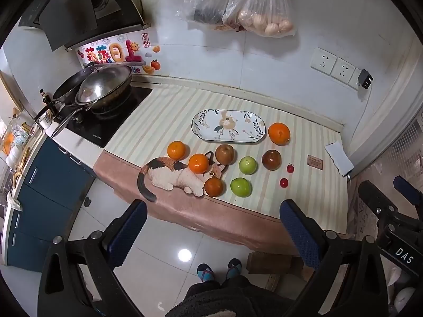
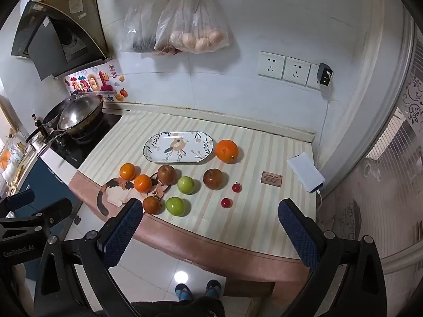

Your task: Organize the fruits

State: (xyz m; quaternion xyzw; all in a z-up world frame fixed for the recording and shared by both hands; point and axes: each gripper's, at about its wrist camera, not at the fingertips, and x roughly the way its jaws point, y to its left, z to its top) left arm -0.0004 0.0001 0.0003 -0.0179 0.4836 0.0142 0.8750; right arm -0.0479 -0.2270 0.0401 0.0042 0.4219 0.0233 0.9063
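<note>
The oval plate (image 1: 228, 125) is sitting bare on the striped counter (image 1: 164, 116), with the big orange (image 1: 279, 133) just beside it at three o'clock and the other fruits (image 1: 247, 165) lying at six o'clock. Both the left tool (image 1: 212, 227) and the right tool (image 2: 210, 227) are hovering wide apart off the counter's near edge, gripping nothing.

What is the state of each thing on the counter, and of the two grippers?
Oval plate: empty, flat on the cloth.
Large orange: beside the plate, not on it.
Two green apples: loose on the cloth.
Two cherry tomatoes: loose, apart from each other.
Wok: on the stove, tilted.
Left gripper: open, holding nothing.
Right gripper: open, holding nothing.
</note>
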